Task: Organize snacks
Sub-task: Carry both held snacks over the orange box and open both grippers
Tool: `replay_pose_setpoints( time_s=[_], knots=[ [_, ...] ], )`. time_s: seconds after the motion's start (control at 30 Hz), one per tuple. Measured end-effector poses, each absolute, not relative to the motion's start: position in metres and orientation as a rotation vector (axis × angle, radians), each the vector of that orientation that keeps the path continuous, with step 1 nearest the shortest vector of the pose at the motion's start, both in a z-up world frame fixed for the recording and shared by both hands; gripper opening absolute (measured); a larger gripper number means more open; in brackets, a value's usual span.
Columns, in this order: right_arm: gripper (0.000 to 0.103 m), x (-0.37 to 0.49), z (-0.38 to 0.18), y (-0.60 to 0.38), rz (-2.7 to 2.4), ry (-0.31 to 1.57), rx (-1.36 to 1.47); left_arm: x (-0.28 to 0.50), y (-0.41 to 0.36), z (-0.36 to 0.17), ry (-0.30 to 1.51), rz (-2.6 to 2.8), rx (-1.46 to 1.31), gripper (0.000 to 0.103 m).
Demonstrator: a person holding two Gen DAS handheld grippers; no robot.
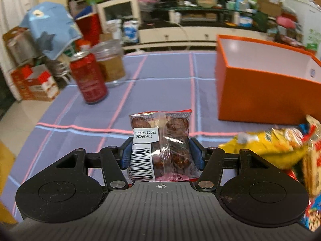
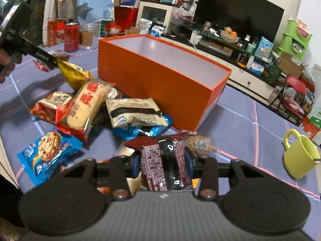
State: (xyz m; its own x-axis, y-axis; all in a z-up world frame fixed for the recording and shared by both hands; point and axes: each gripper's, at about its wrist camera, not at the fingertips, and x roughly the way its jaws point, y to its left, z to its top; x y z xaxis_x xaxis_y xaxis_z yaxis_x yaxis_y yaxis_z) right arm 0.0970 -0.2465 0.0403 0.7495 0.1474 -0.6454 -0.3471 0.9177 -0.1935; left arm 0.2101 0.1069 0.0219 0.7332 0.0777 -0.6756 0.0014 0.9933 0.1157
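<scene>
The left gripper's [image 1: 160, 153] jaws pinch a clear packet of dark red-brown snacks [image 1: 160, 140], raised above the checked purple desk [image 1: 160, 80]. The right gripper's [image 2: 163, 164] jaws clamp a maroon patterned foil packet [image 2: 162, 166] beside the snack pile [image 2: 90, 108], near the open orange cardboard box [image 2: 160, 76].

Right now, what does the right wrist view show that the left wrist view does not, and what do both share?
Only the right wrist view shows the right gripper shut on a dark patterned packet, the green mug, the blue cookie packet and the box's empty inside. Only the left wrist view shows the left gripper shut on a clear packet of brown snacks, with its barcode label. Both show the orange box, red can, glass jar and yellow packet on the checked cloth.
</scene>
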Motion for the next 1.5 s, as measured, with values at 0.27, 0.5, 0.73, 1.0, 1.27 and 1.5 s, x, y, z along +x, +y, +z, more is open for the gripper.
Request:
replay_pose_setpoints(
  time_s=[0.27,0.5,0.73,1.0,1.27,1.5],
  knots=[
    [0.042,0.096,0.045,-0.242,0.266,0.651,-0.304,0.210,0.110,0.025,0.754,0.074,0.080,0.032],
    [0.042,0.099,0.051,-0.237,0.229,0.640,-0.278,0.206,0.109,0.033,0.731,0.096,0.081,0.032],
    [0.042,0.103,0.059,-0.240,0.182,0.636,-0.210,0.202,0.104,0.041,0.710,0.101,0.070,0.032],
    [0.042,0.106,0.065,-0.235,0.166,0.625,-0.175,0.197,0.094,0.050,0.691,0.079,0.062,0.031],
    [0.042,0.113,0.092,-0.237,0.152,0.561,-0.087,0.194,0.073,0.086,0.625,0.002,0.013,0.031],
    [0.042,0.174,0.124,-0.230,0.181,0.493,-0.005,0.245,0.014,0.113,0.609,-0.149,0.005,0.032]
  ],
)
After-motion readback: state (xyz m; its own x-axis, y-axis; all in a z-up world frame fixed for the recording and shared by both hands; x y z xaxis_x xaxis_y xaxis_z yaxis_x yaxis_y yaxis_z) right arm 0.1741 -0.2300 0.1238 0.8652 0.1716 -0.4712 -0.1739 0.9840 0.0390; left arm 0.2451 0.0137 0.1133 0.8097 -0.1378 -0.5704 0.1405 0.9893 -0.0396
